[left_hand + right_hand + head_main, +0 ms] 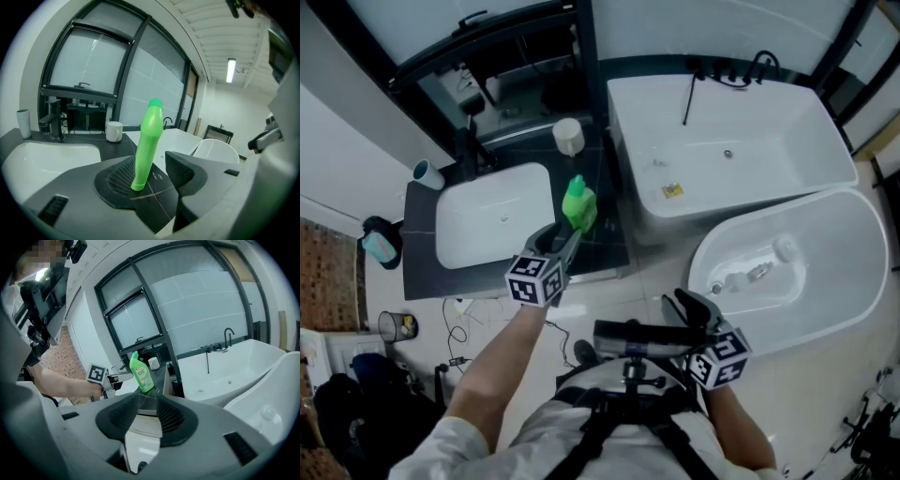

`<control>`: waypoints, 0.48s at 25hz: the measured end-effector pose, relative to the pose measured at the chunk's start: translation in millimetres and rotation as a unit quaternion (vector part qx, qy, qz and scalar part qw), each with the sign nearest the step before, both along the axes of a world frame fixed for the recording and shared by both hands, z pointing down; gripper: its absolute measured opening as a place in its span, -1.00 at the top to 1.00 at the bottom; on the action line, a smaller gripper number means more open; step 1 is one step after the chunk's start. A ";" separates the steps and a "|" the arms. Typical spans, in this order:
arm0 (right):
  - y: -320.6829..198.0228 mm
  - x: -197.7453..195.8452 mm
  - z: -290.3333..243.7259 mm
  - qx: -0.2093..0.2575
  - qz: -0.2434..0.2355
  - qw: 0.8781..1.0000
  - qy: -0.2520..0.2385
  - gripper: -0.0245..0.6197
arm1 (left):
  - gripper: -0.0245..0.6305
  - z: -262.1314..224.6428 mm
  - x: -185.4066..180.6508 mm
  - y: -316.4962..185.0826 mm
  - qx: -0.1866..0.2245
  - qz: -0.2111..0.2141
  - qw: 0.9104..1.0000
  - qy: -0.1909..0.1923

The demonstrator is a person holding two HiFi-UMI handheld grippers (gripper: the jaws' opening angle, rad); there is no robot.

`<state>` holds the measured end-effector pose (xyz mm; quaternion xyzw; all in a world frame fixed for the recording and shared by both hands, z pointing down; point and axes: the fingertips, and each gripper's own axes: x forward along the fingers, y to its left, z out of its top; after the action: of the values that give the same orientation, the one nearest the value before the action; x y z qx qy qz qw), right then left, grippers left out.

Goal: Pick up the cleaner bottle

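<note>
A green cleaner bottle (pixel 578 206) stands upright on the black counter (pixel 422 272), just right of the white sink basin. My left gripper (pixel 565 236) reaches it from the near side. In the left gripper view the bottle (pixel 146 140) rises between the jaws of the left gripper (pixel 152 171). Its base sits close against the left pad, and a clear gap separates it from the right pad. The right gripper (pixel 689 309) hangs low near the floor, open and empty. From the right gripper view (pixel 146 401) the bottle (pixel 141 373) and the left gripper (pixel 115 379) show ahead.
A white sink basin (pixel 492 220) fills the counter's middle, with a dark faucet (pixel 469 141) behind it. A white cup (pixel 568 136) stands behind the bottle and a tumbler (pixel 427 173) sits far left. A rectangular bathtub (pixel 722 141) and an oval tub (pixel 825 253) lie to the right.
</note>
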<state>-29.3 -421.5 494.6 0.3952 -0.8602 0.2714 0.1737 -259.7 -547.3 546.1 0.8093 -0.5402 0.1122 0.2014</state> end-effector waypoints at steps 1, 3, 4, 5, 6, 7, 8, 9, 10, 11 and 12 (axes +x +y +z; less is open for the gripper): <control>-0.9 -0.1 -0.1 -0.001 0.000 1.000 0.000 0.53 | 0.35 0.3 0.1 -1.5 0.000 0.000 1.000 -0.001; -2.8 0.0 0.1 -0.002 -0.001 1.000 0.000 0.53 | 0.35 0.7 0.7 -4.9 0.002 0.000 1.000 -0.002; -3.6 0.4 0.5 -0.003 -0.001 1.000 0.000 0.53 | 0.35 0.9 1.5 -6.3 0.003 0.000 1.000 -0.002; -4.3 0.9 0.9 -0.004 -0.002 1.000 0.001 0.53 | 0.35 0.8 2.4 -7.4 0.004 0.000 1.000 -0.003; -5.0 1.4 1.4 -0.004 -0.002 1.000 0.001 0.53 | 0.35 0.6 3.3 -8.4 0.005 0.000 1.000 -0.004; -5.6 2.0 2.1 -0.005 -0.002 1.000 0.002 0.53 | 0.35 0.4 4.0 -9.5 0.007 0.000 1.000 -0.006; -6.2 2.6 3.2 -0.006 -0.003 1.000 0.002 0.53 | 0.32 0.2 4.2 -10.8 0.009 -0.001 1.000 -0.008; -6.8 3.1 4.2 -0.007 -0.002 1.000 0.002 0.53 | 0.30 0.1 4.3 -12.3 0.012 -0.002 1.000 -0.010; -7.4 3.6 5.0 -0.008 -0.002 1.000 0.002 0.53 | 0.29 0.1 4.5 -13.7 0.013 -0.002 1.000 -0.013; -7.9 4.1 5.3 -0.009 -0.001 1.000 0.002 0.53 | 0.28 0.0 5.2 -15.0 0.015 0.000 1.000 -0.015; -8.3 4.7 5.2 -0.009 0.000 1.000 0.001 0.53 | 0.28 -0.4 6.3 -16.3 0.017 0.001 1.000 -0.018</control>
<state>-24.5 -429.8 499.9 0.3940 -0.8574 0.2788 0.1786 -253.5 -563.6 545.7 0.8112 -0.5445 0.1182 0.1776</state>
